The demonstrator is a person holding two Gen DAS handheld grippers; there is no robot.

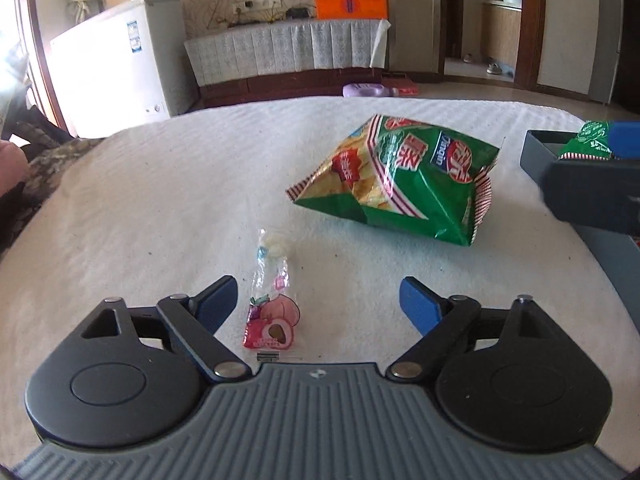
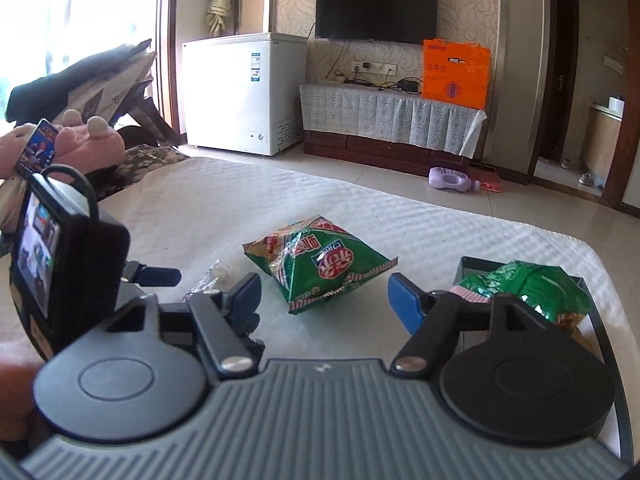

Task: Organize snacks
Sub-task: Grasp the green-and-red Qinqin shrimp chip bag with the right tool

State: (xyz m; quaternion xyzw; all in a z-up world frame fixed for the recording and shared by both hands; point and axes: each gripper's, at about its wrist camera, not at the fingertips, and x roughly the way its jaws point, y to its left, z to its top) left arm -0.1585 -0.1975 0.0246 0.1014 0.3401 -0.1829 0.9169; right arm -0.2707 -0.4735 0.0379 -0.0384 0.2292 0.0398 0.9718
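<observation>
The left gripper [image 1: 316, 300] has its two blue fingers spread wide and holds nothing. A small pink candy packet [image 1: 270, 320] with a peach picture lies on the white cloth [image 1: 160, 200] between the fingers, close to the left one, but it is hard to tell if they touch. Farther ahead, a puffy green chip bag [image 1: 400, 180] sits on the cloth by itself. The right gripper [image 2: 324, 300] is spread wide too, and it holds nothing. The same green chip bag [image 2: 320, 272] lies on the cloth just past its fingers. To its right, a dark tray [image 2: 472, 264] holds another green bag [image 2: 532, 288], partly hidden by the right finger. A white freezer [image 2: 240, 92], a black TV [image 2: 376, 8] and an orange box [image 2: 456, 72] stand far behind.
</observation>
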